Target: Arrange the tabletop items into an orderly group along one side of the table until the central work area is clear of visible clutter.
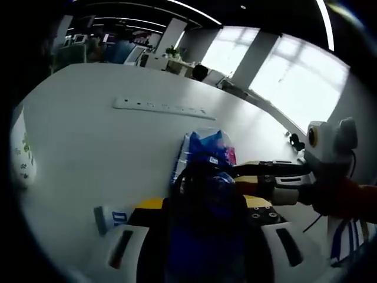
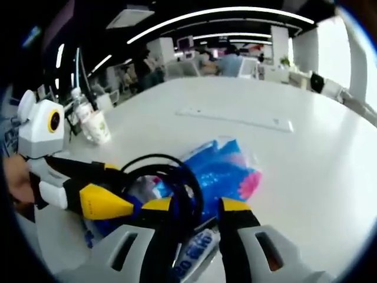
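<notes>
Blue plastic packet (image 2: 221,171) lies mid-surface (image 2: 306,153), black cable loop (image 2: 171,177) draped on its near end. Right gripper (image 2: 197,215) fingers partly open, straddling cable and packet edge — firm hold not evident. Left gripper (image 2: 121,206) fingers close together beside cable; grip unclear. Risk: cable drags packet, or slips loose. Paper cup (image 2: 97,127) stands far left; power strip (image 2: 235,118) beyond packet.
</notes>
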`<action>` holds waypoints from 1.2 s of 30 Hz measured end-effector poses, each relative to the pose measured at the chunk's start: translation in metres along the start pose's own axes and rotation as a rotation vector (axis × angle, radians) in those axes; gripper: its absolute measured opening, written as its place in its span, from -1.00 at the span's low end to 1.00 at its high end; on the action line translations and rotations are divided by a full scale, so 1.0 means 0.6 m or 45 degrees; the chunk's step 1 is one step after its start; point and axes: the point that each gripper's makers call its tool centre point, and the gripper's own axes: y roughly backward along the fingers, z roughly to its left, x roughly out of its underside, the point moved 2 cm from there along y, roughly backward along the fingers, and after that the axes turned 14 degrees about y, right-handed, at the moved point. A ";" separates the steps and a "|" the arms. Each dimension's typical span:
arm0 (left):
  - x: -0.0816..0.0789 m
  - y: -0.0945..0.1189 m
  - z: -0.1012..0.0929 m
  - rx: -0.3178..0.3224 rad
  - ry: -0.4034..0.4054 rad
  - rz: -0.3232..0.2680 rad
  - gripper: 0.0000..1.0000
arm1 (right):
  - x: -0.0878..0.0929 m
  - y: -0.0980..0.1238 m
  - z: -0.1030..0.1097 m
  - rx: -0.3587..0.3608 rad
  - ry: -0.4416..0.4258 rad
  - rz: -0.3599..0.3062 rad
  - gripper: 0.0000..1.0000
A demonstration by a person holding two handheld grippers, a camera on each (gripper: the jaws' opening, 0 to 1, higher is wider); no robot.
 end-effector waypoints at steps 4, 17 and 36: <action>0.001 -0.001 0.003 -0.013 0.006 0.005 -0.18 | 0.000 -0.004 0.001 0.006 0.003 0.009 -0.47; -0.003 -0.002 0.019 -0.089 0.027 0.006 -0.45 | -0.008 -0.014 0.011 0.033 0.189 0.090 -0.52; -0.004 -0.004 0.022 -0.110 0.054 0.011 -0.53 | -0.006 -0.028 0.011 0.004 0.171 0.147 -0.74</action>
